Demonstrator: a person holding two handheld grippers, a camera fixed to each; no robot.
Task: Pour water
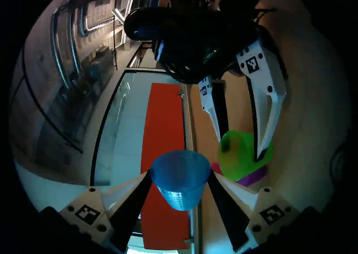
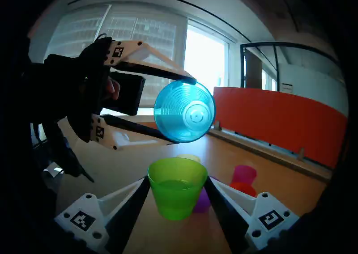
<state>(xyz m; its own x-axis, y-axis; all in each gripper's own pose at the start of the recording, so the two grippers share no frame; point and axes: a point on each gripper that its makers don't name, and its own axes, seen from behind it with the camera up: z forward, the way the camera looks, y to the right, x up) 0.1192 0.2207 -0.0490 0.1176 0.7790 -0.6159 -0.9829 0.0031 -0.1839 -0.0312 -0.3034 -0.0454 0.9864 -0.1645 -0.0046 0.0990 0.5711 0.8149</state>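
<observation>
Cup of ribbed blue plastic (image 2: 184, 111), tipped sideways, above translucent green cup (image 2: 176, 196)

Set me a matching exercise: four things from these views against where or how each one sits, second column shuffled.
1. translucent blue plastic cup
2. translucent green plastic cup
3. pink plastic cup
4. orange partition panel

A. upright in the right tongs
B. standing behind the wooden table
C. tipped on its side in the left tongs
D. standing free on the table

Pairs: 1-C, 2-A, 3-D, 4-B
</observation>
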